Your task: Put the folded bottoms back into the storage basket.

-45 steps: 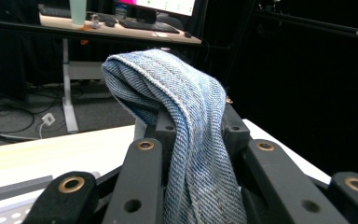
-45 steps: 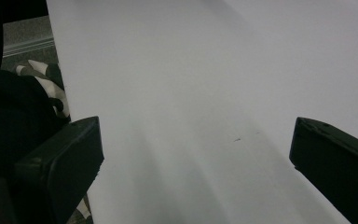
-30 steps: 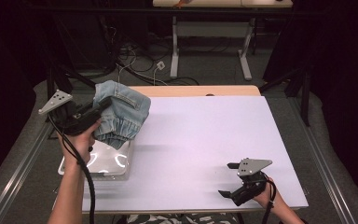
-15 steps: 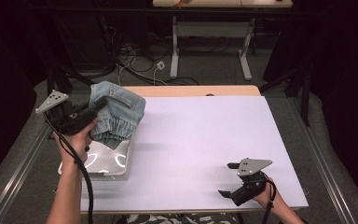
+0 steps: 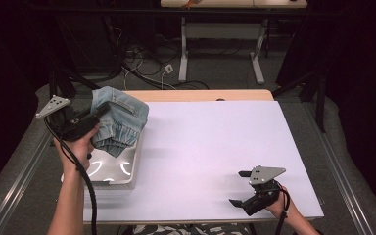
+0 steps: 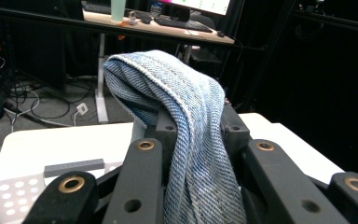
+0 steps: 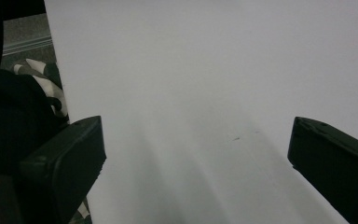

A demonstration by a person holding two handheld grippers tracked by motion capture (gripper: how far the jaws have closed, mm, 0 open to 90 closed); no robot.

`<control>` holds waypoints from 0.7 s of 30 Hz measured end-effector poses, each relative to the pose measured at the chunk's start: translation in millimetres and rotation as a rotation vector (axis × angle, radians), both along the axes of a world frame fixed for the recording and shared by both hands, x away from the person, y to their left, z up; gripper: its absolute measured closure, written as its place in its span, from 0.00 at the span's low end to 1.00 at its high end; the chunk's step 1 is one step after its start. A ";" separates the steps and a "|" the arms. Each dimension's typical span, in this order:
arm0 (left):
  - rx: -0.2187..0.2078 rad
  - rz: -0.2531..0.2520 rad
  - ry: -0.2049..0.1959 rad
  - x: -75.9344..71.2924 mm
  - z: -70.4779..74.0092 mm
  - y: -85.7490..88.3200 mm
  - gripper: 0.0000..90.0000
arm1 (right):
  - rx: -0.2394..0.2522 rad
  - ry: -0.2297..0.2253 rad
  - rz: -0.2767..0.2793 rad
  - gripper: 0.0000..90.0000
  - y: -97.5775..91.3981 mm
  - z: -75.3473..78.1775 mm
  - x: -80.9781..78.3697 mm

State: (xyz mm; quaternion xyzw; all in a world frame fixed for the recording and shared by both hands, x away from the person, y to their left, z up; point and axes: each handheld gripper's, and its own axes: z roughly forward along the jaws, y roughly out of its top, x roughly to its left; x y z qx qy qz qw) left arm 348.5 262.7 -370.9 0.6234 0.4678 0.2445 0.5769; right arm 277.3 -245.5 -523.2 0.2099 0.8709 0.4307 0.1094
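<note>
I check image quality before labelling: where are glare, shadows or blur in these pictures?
High view: glare spots on the white basket, dark surroundings. Left gripper view: denim garment sharp, background dim. Right gripper view: right gripper jaws blurred, soft shadows on the table.

- The high view looks forward and down from above the person's side onto the whole white worktop (image 5: 215,147), with the floor and a far desk beyond it.
- The left gripper view rides low behind its own jaws and looks level along them, very near the denim garment (image 6: 186,121) clamped between them; past the jaws it shows the basket (image 6: 9,191), the worktop's far end and the far desk.
- The right gripper view looks steeply down between its wide-apart jaws, close to the bare worktop (image 7: 205,93).
- All three views share the white worktop; the high view and the left gripper view share the garment (image 5: 120,120) and basket (image 5: 127,169).
</note>
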 end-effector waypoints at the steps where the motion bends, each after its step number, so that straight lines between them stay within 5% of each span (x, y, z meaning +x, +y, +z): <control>1: 0.001 0.001 0.003 0.3 -0.4 0.5 0.83 | 0.000 0.001 0.000 0.05 0.0 -0.1 0.0; 21: 0.008 0.044 0.036 5.9 -7.8 11.1 0.83 | 0.009 0.012 -0.002 0.02 -1.1 -0.1 1.5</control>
